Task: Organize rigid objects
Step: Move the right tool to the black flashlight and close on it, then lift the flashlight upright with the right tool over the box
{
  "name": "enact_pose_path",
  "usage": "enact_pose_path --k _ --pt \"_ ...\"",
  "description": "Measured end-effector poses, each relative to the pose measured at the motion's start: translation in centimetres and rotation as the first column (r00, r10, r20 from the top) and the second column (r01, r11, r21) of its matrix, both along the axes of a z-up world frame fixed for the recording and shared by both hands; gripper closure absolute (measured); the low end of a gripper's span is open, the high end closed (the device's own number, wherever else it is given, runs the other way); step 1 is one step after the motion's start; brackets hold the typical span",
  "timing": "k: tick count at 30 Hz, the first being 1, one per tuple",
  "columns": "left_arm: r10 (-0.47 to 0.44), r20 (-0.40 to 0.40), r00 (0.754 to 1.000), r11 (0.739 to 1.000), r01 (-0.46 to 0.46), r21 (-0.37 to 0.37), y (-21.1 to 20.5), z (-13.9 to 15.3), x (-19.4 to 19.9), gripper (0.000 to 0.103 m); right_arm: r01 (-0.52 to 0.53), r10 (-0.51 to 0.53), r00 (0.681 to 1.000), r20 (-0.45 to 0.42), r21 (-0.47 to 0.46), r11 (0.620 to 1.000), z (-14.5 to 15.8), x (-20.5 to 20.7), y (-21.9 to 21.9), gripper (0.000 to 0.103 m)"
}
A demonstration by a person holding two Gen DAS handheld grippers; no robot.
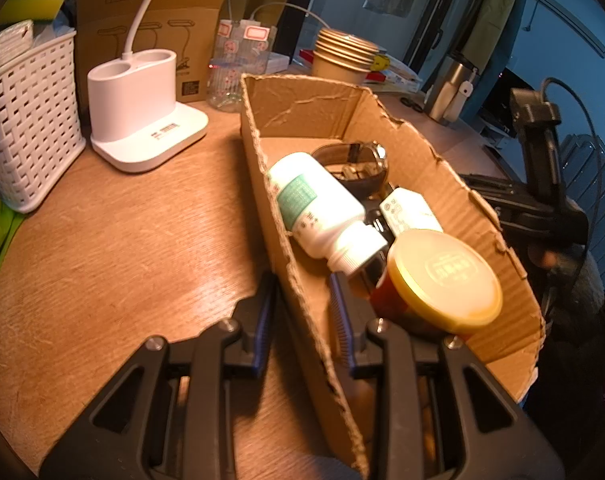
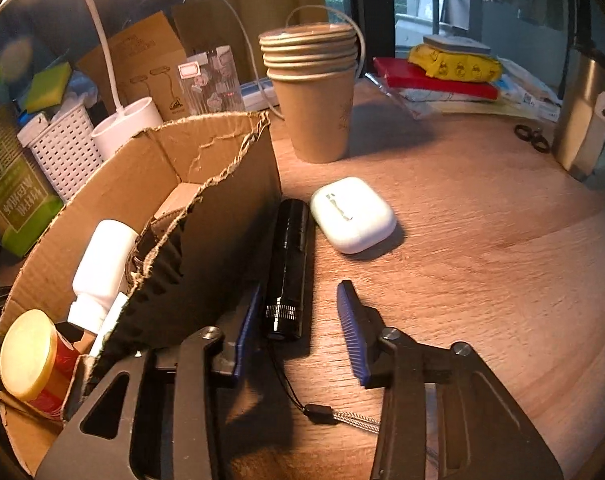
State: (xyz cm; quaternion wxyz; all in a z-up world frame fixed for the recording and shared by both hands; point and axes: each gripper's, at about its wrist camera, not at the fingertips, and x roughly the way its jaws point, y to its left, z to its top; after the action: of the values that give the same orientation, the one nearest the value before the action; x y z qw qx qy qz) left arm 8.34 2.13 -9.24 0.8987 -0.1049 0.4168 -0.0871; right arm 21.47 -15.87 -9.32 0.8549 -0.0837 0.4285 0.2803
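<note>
Now my right gripper (image 2: pixel 298 316), part open and empty, straddles the torch (image 2: pixel 288 268) lying on the worktop (image 2: pixel 482 260) beside the box (image 2: pixel 230 184), its long axis running away between my jaws; left gripper (image 1: pixel 302 312) pinches the box wall.

The torn wall of the cardboard box (image 2: pixel 230 208) stands hard against the black flashlight's (image 2: pixel 288 264) left side, leaving no gap there. To its right the wooden tabletop (image 2: pixel 482 280) lies bare, apart from the white earbud case (image 2: pixel 352 214) just beyond. The paper cup stack (image 2: pixel 312 92) blocks the far end.
</note>
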Motion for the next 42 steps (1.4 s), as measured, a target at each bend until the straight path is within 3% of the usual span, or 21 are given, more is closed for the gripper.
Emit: enact_pose_path --k 5,18,25,29,33,37,39,42 --pt "0.000 0.000 1.000 1.000 0.000 0.000 -0.1 0.0 0.0 0.074 -0.014 0.014 1.000 0.000 -0.002 1.000 -0.1 -0.1 0.2 0.081" --pt "0.000 0.000 1.000 1.000 0.000 0.000 -0.1 0.0 0.0 0.073 -0.003 0.006 0.999 0.044 -0.068 0.998 0.3 -4.0 -1.4 0.081" --pt "0.000 0.000 1.000 1.000 0.000 0.000 -0.1 0.0 0.0 0.073 0.007 -0.004 0.999 0.041 -0.079 0.997 0.1 -4.2 -1.6 0.081" --pt "0.000 0.000 1.000 1.000 0.000 0.000 -0.1 0.0 0.0 0.073 0.003 0.001 0.999 0.040 -0.095 0.995 -0.1 -3.6 -0.9 0.065" --pt "0.000 0.000 1.000 1.000 0.000 0.000 -0.1 0.0 0.0 0.073 0.005 0.000 0.999 0.048 -0.102 0.995 -0.2 -2.6 -0.3 0.065" --pt "0.000 0.000 1.000 1.000 0.000 0.000 -0.1 0.0 0.0 0.073 0.000 0.005 0.999 0.053 -0.103 0.995 -0.2 -2.1 -0.1 0.066" --pt "0.000 0.000 1.000 1.000 0.000 0.000 -0.1 0.0 0.0 0.073 0.007 0.000 0.998 0.058 -0.105 0.994 -0.2 -2.2 -0.1 0.081" --pt "0.000 0.000 1.000 1.000 0.000 0.000 -0.1 0.0 0.0 0.073 0.014 -0.008 0.998 0.067 -0.097 0.995 0.0 -2.4 -0.3 0.081"
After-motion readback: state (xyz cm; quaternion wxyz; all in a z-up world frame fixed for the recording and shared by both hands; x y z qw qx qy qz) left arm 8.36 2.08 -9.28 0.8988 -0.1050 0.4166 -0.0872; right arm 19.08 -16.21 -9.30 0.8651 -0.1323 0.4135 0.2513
